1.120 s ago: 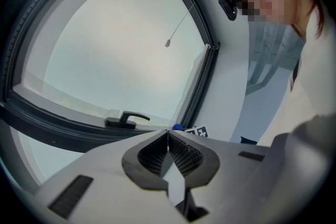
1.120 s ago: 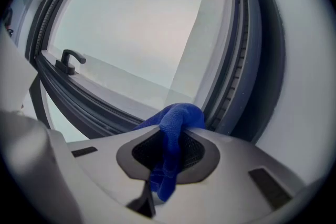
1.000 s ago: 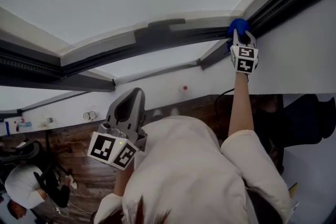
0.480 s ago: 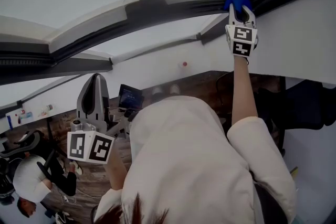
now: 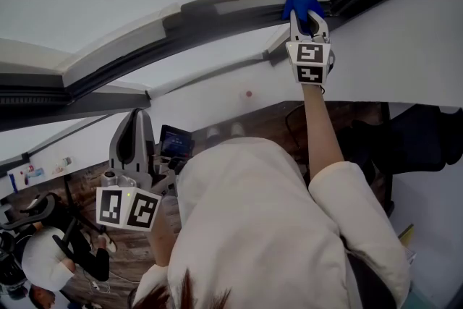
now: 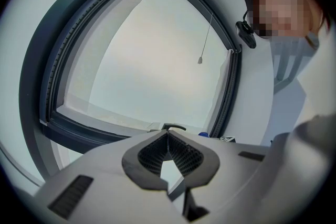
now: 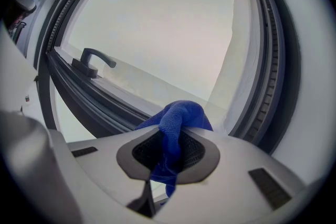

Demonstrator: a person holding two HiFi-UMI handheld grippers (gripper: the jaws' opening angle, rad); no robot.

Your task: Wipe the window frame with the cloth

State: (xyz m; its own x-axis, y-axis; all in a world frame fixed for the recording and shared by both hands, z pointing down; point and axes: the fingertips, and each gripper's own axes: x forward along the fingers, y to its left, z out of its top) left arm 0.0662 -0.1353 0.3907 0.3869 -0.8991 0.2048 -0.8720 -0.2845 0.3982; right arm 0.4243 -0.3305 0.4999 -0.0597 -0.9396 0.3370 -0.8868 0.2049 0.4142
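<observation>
the dark window frame (image 5: pixel 217 17) arcs across the top of the head view, and its pale pane (image 6: pixel 147 60) fills most of both gripper views. your own pale top (image 5: pixel 253 228) takes up the lower middle of the head view and hides much of the wooden floor (image 5: pixel 268 123) behind it. at the lower left edge another person (image 5: pixel 43 257) in a light top is cut off by the border and too small to make out further. a small lit screen (image 5: pixel 176 142) shows just beside the left tongs (image 5: pixel 134 128), partly behind your shoulder. those tongs are held low, well apart from the frame and pointing at the window; their tips meet with nothing between them. the right tongs (image 5: pixel 307 17) are up on your outstretched arm at the frame, near a corner, and are clamped on the blue cloth (image 5: pixel 302 3). the cloth bunches out past the tips, lying against the dark rail, and a tail of it hangs down between the pads. the dark handle (image 7: pixel 94 60) sits on the same rail, apart from the cloth. a small cord weight (image 6: pixel 200 60) hangs in front of the pane.
</observation>
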